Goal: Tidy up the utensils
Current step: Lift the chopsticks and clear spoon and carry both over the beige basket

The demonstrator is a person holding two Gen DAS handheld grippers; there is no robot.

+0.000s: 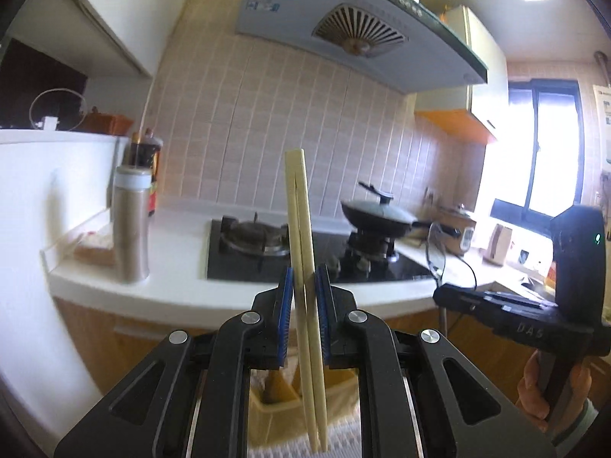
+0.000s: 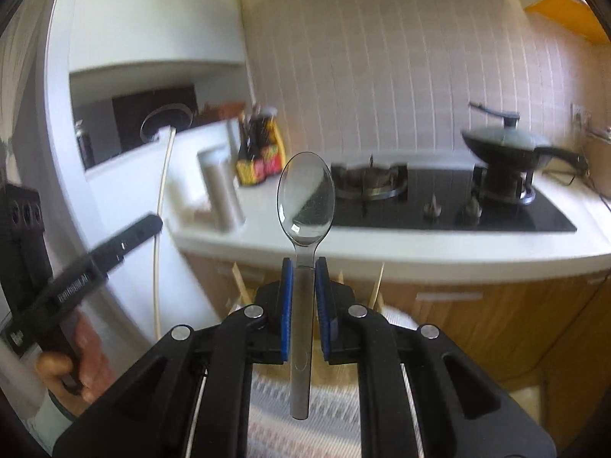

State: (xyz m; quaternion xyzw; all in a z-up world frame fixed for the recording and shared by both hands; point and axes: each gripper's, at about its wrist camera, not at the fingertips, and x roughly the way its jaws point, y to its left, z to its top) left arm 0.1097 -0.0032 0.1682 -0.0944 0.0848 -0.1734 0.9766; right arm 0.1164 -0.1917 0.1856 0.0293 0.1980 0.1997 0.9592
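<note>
My left gripper [image 1: 304, 280] is shut on a pair of pale wooden chopsticks [image 1: 301, 221], held upright in the air with the thick ends up. My right gripper [image 2: 304, 274] is shut on the handle of a clear plastic spoon [image 2: 305, 194], bowl up. The right gripper's body shows at the right of the left wrist view [image 1: 534, 297]. The left gripper's body shows at the left of the right wrist view [image 2: 76, 278]. Below the left gripper a yellow holder [image 1: 282, 393] sits partly hidden behind the fingers.
A white counter [image 1: 179, 244] carries a black gas hob [image 1: 267, 252], a lidded wok [image 1: 374, 213], a steel flask [image 1: 130, 221] and sauce bottles [image 2: 259, 152]. A range hood [image 1: 343, 26] hangs above. A patterned cloth [image 2: 305, 420] lies below the grippers.
</note>
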